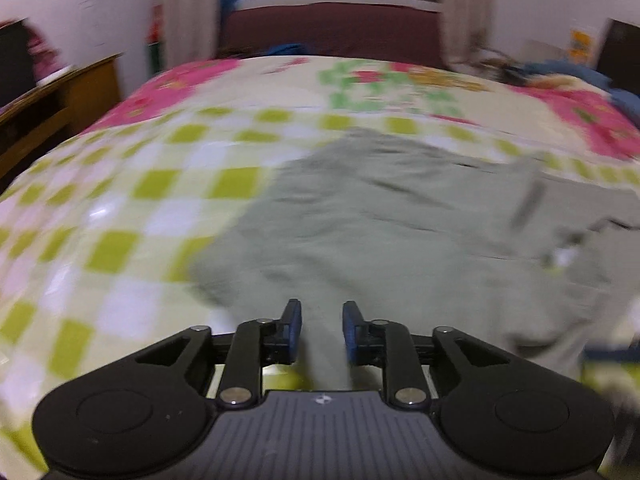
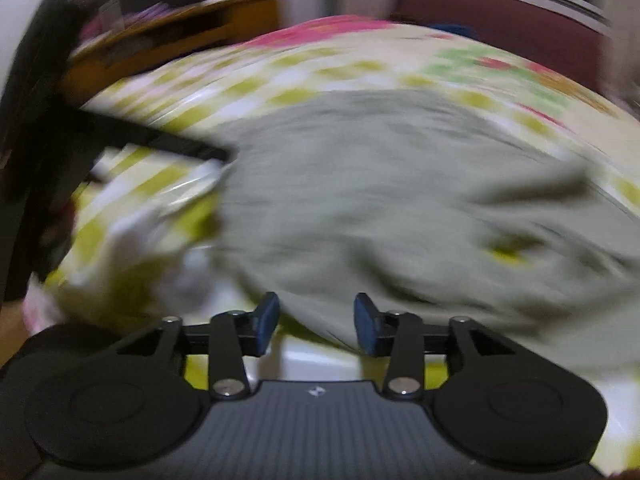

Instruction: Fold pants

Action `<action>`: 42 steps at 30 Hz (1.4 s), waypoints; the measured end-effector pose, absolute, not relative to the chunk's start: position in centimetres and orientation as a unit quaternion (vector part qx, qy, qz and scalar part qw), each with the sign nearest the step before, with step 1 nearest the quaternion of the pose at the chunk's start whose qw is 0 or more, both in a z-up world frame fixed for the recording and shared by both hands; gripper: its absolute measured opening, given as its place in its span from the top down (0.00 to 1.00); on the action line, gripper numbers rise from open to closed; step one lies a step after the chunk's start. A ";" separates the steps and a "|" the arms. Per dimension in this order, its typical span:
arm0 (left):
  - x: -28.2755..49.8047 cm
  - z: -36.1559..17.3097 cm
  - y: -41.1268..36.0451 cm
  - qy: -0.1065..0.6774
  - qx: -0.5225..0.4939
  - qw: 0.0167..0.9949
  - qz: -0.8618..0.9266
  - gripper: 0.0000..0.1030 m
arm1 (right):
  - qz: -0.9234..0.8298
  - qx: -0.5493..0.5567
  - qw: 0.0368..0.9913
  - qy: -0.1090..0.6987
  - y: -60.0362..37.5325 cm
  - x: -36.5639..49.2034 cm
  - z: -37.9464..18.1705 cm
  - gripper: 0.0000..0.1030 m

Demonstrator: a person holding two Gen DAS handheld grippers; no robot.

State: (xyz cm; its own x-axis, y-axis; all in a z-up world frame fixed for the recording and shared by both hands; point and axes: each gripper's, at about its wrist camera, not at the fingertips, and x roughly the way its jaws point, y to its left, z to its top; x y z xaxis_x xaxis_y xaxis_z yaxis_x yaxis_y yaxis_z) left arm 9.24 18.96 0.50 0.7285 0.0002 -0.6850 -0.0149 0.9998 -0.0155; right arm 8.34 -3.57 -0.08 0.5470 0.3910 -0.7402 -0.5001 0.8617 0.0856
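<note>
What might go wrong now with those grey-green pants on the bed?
Both views are smeared, so details are uncertain. Neither the left tool nor the right tool visibly pinches cloth; the pants may lie loose, so a fold could fall open. The pants look rumpled, so creases may get folded in. The checked bedspread beneath could be caught along with them.

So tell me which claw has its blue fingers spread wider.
The right claw: its fingers stand clearly wider apart than those of the left claw, which leave only a narrow gap over the grey-green pants.
</note>
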 end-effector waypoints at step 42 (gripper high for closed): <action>8.7 -2.5 -3.7 0.401 0.146 0.879 -0.213 0.38 | -0.163 0.277 0.897 0.303 -39.0 3.7 0.0 0.91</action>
State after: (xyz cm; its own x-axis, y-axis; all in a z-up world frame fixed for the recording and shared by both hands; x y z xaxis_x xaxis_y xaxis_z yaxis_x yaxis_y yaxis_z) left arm 8.73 -3.72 -2.48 0.5882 -0.2574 -0.7667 0.4917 0.8665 0.0864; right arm 3.69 -39.02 -0.01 0.7639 -0.1240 -0.6334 0.4593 0.7938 0.3986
